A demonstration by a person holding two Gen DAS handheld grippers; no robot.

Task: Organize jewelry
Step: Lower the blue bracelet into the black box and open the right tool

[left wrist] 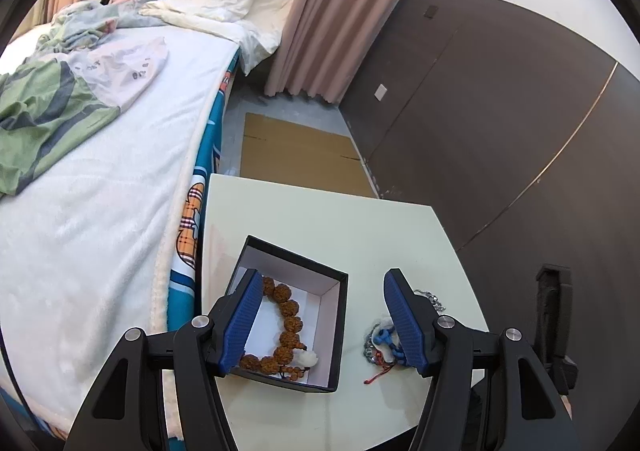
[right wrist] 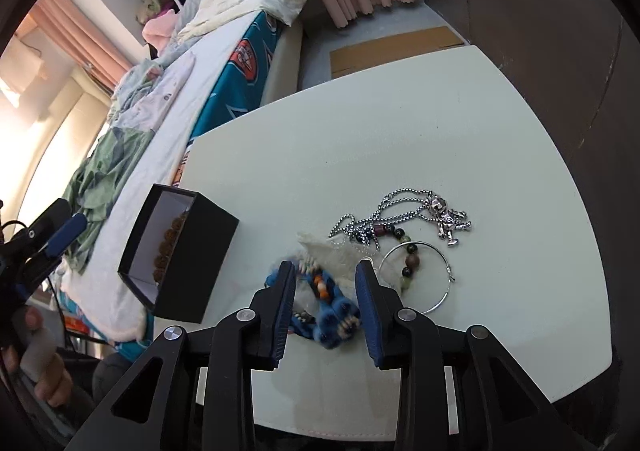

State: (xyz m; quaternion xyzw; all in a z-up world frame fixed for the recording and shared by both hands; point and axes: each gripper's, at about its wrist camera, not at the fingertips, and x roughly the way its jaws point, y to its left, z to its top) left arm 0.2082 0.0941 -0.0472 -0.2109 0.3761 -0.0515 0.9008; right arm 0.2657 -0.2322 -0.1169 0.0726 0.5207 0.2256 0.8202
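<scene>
A black box [left wrist: 338, 335] with a white inside stands on the white table [left wrist: 320, 211]. A brown bead bracelet [left wrist: 286, 325] with a white charm lies in it. My left gripper [left wrist: 320, 315] is open above the box, empty. In the right wrist view the box [right wrist: 188, 255] is at the left. My right gripper [right wrist: 326, 307] is open around a blue fluffy tassel piece [right wrist: 332, 307] with white feathers on the table. A silver chain with a figure pendant [right wrist: 440, 217], a beaded bracelet [right wrist: 408, 259] and a silver hoop [right wrist: 432, 275] lie just beyond.
A bed [left wrist: 100, 171] with a white blanket and green clothes runs along the table's left side. Dark wall panels [left wrist: 500, 111] stand at the right. Flat cardboard [left wrist: 296, 151] lies on the floor beyond the table. Pink curtains [left wrist: 332, 11] hang behind.
</scene>
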